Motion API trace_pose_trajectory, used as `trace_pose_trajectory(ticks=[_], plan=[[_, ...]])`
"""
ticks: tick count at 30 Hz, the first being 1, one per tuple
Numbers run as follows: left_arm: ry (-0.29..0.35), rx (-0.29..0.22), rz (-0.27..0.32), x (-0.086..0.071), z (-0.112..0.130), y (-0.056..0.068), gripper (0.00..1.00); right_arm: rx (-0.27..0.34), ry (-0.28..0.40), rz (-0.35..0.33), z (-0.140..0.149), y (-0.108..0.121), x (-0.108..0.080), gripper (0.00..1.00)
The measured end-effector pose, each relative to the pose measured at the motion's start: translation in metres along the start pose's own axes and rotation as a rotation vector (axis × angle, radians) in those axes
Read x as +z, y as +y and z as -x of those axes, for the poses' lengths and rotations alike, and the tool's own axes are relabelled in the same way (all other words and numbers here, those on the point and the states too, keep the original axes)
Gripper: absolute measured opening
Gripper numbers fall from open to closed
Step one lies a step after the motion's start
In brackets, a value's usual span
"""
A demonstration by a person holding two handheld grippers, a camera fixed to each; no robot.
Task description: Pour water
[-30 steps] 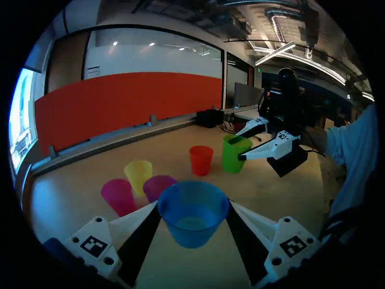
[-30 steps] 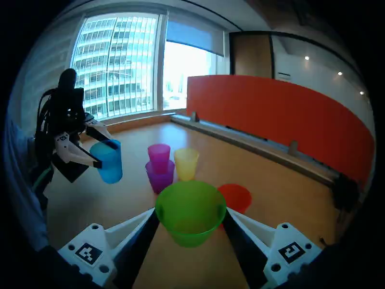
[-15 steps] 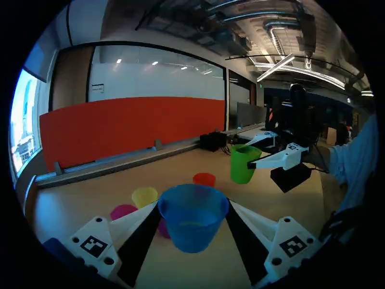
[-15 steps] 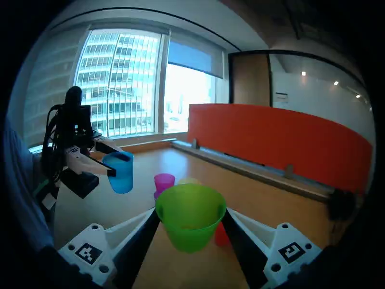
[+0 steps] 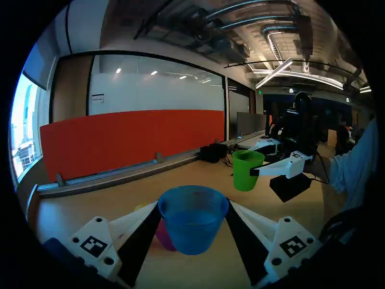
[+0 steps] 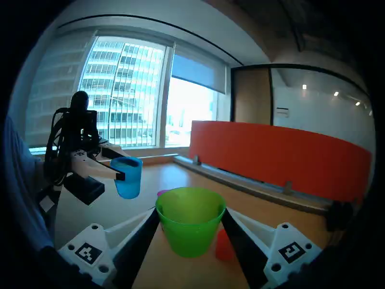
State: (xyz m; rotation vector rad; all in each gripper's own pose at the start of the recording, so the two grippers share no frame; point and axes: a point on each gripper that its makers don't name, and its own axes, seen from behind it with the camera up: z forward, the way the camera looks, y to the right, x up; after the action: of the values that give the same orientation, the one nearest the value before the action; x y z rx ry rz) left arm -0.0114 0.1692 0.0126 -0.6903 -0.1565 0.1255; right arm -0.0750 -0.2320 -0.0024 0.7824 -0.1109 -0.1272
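One blue cup (image 5: 193,221), purple cup (image 5: 164,237) behind

**An open-plan office floor in a city tower, seen from across a long worktable**

Tall windows (image 6: 192,115) looked out on a neighbouring high-rise (image 6: 115,96), with a roller blind (image 6: 199,74) lowered partway over one pane. An orange partition (image 5: 130,139) ran along the far edge of the pale wooden table (image 5: 62,212), with a glass-fronted wall (image 5: 154,86) rising behind it. Overhead, bare ducts and pipes (image 5: 231,21) and a strip light (image 5: 275,72) crossed an exposed ceiling. Further desks (image 5: 248,137) stood in the dimmer part of the floor beyond.
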Motion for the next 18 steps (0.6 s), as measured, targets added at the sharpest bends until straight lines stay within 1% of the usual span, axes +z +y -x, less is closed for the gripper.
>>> trace_pose_trajectory(ticks=[9,18], plan=[[0.016,0.026,-0.002,0.001,-0.013,0.000,0.89,0.003,0.019,-0.010,-0.008,-0.005,0.004,0.92],[0.036,0.078,-0.010,0.000,-0.028,-0.001,0.89,0.003,0.025,-0.042,-0.011,-0.016,0.012,0.92]])
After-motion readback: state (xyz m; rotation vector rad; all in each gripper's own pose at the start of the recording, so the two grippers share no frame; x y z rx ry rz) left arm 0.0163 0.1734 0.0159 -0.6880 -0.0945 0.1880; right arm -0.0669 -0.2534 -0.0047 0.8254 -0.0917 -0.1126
